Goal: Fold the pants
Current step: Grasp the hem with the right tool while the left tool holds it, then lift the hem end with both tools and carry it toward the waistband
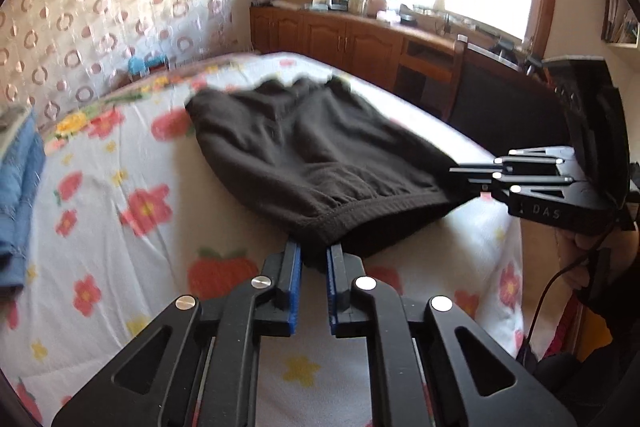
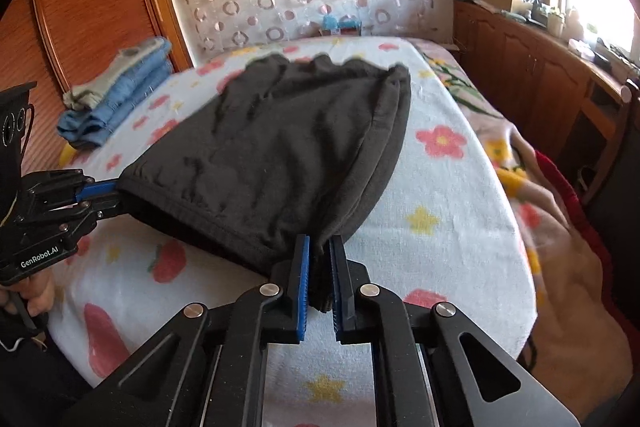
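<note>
A: Where are the black pants (image 1: 304,155)?
B: On the bed (image 1: 100,227), near its front edge. The left gripper (image 1: 314,259) fingers pinch one hem corner; the right gripper (image 2: 319,267) fingers pinch the other.
A: Any room?
B: Yes, flowery sheet all around. Folded blue clothes (image 2: 116,95) sit far off.
</note>
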